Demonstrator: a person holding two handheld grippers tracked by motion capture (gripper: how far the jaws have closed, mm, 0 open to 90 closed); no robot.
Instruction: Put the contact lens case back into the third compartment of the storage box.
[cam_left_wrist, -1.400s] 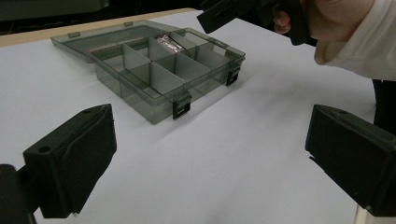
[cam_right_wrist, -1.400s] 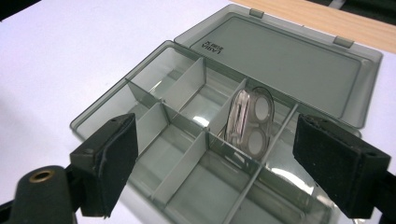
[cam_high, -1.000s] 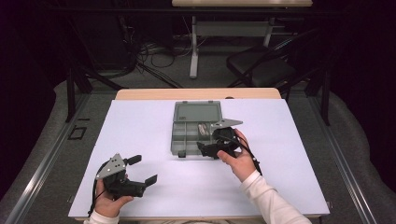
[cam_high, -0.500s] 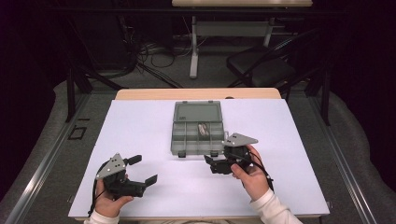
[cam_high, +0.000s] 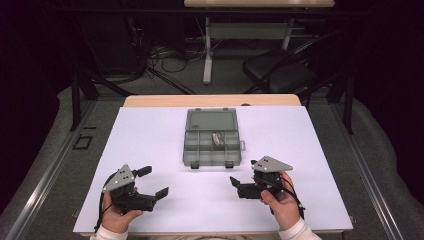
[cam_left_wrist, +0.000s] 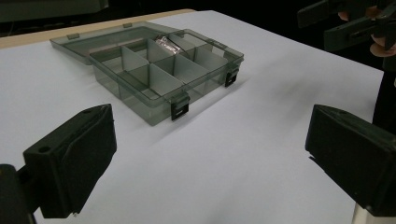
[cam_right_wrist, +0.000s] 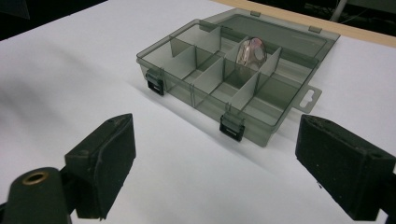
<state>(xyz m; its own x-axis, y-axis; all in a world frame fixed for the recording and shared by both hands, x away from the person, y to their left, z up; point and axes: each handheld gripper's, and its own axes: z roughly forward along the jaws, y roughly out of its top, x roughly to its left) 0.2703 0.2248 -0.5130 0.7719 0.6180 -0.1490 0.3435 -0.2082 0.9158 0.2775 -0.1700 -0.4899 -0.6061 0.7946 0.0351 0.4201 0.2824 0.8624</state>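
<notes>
A grey see-through compartment box (cam_high: 200, 150) lies open in the middle of the white table, its lid (cam_high: 211, 121) folded back flat. A small shiny packet (cam_high: 217, 138) rests in one rear compartment. My left gripper (cam_high: 154, 181) is held at the front left, open and empty. At the front right my right gripper (cam_high: 243, 172) is also open and empty, a short way in front of the box. The left gripper view has the box (cam_left_wrist: 154, 79) and the packet (cam_left_wrist: 168, 44) beyond its own gripper (cam_left_wrist: 210, 158). In the right gripper view the box (cam_right_wrist: 210, 79) and the packet (cam_right_wrist: 251, 52) lie ahead of its gripper (cam_right_wrist: 229, 172).
The white table sheet (cam_high: 150, 135) ends in a wooden strip (cam_high: 210, 100) at the far edge. Behind the table stand a dark chair (cam_high: 280, 75) and a desk leg with cables. The other hand's gripper (cam_left_wrist: 355, 23) appears at the top right of the left gripper view.
My right gripper has pulled back from the box's front right corner toward the person and now sits at the front right. The left gripper has stayed put.
</notes>
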